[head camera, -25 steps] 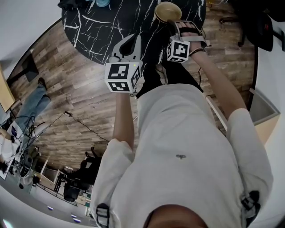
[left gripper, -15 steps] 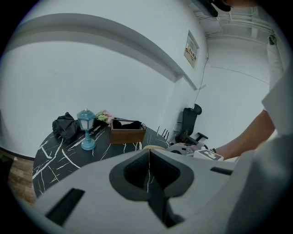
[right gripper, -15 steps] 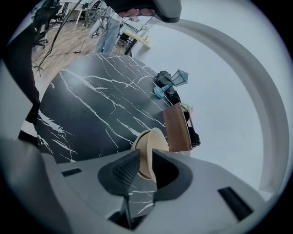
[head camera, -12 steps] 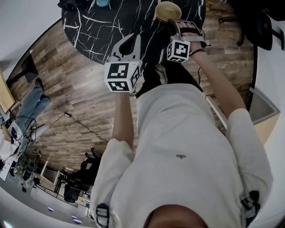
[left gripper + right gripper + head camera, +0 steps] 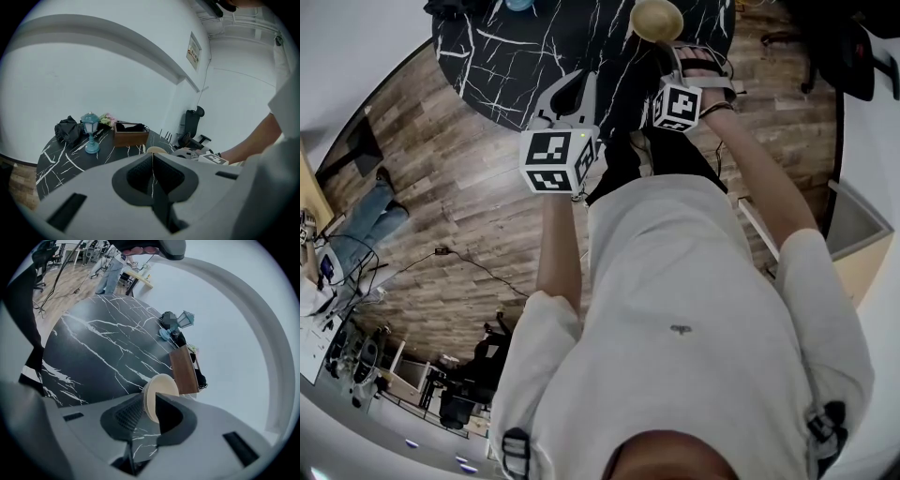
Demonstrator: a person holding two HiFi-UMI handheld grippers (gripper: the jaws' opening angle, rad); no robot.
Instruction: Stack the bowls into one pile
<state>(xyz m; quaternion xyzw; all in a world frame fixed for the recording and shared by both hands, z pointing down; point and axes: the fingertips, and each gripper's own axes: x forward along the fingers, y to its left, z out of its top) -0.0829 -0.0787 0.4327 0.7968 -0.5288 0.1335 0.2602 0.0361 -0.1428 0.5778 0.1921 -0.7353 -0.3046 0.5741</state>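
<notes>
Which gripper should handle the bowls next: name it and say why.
Right. The right gripper has the rim of the bowls between its jaws, which have just been opening; the left gripper hangs shut and empty, short of them.

beige bowls (image 5: 161,392) nested on table (image 5: 93,348)

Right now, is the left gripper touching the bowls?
Apart. The head view shows the left gripper well short of the bowls, with dark tabletop between them; its jaws are shut and empty.

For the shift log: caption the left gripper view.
Left gripper, jaws shut and empty, faces marble table holding blue lamp, wooden box and cream bowls.
</notes>
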